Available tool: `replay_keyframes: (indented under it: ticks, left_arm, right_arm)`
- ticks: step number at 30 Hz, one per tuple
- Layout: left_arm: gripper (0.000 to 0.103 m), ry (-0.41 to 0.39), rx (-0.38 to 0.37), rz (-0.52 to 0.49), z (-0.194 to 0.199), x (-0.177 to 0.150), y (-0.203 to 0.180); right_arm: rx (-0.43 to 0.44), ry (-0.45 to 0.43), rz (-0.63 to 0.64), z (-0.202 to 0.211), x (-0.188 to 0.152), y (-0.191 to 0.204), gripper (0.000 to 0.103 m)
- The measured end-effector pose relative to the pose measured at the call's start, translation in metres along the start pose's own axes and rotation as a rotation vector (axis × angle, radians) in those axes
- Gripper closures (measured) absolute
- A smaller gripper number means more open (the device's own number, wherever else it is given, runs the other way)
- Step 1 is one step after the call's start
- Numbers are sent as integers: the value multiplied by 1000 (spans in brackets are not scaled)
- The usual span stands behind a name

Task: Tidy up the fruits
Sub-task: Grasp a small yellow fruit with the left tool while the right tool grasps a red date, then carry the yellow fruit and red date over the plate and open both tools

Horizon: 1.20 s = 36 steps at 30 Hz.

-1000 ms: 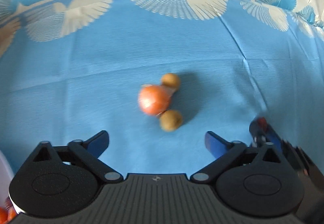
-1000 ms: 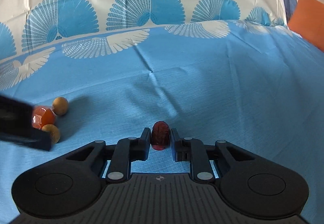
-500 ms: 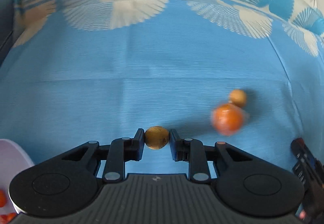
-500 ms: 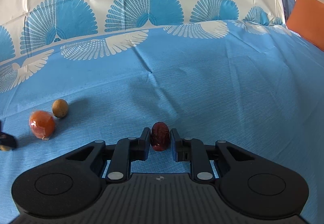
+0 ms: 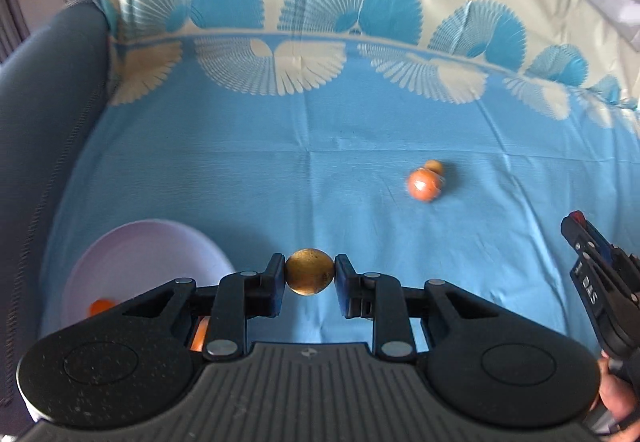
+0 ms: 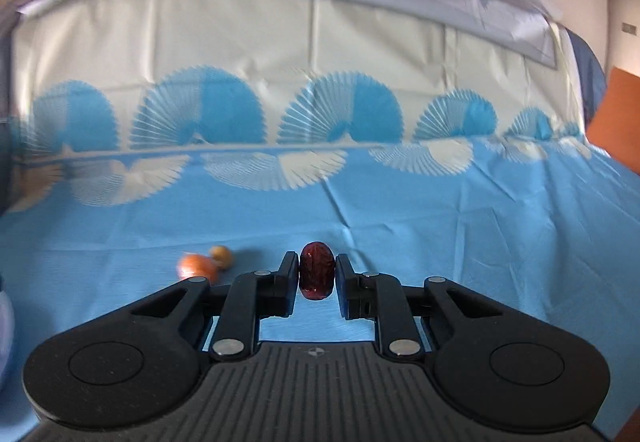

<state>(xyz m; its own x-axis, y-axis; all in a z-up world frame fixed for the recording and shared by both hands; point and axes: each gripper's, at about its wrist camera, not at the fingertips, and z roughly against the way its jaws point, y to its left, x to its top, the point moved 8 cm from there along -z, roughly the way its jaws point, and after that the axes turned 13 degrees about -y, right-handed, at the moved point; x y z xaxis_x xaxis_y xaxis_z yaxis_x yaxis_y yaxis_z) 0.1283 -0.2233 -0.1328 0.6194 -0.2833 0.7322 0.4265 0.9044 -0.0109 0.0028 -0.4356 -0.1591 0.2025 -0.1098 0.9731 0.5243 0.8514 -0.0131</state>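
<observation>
My left gripper (image 5: 310, 273) is shut on a small round brown fruit (image 5: 310, 271), held above the blue cloth beside a white bowl (image 5: 160, 242) at lower left. The bowl holds orange fruit pieces (image 5: 100, 307), partly hidden by my gripper. My right gripper (image 6: 316, 276) is shut on a dark red date (image 6: 316, 274); it also shows at the right edge of the left wrist view (image 5: 596, 274). An orange fruit (image 5: 424, 184) and a second brown fruit (image 5: 434, 165) lie touching on the cloth; they show in the right wrist view too, orange (image 6: 196, 266), brown (image 6: 221, 254).
The blue cloth (image 5: 280, 170) with a fan pattern covers the surface and rises at the back. A grey padded edge (image 5: 44, 90) runs along the left. An orange cushion (image 6: 618, 114) stands at far right.
My left gripper closed on the brown fruit and carried it left and back towards the white bowl. My right gripper lifted and tilted up, still holding the date.
</observation>
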Motion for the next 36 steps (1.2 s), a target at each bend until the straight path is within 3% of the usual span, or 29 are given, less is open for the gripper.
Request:
replay_keyframes:
  ticks: [6,17,23,36]
  left_arm:
    - [74,12,44,17,76,-24,31]
    - [74,-11,82,42,179,-85,89]
    - [74,-44,87,79,204,-100,107]
    - [74,-59,51,102,210,-105,114]
  right_arm:
    - [213,-29,70,99,34,49,82]
    - [515,65,104,222,32,140,82]
    - [572,51,189,255,32,167,82]
    - [557,35,249,268,35,177,82]
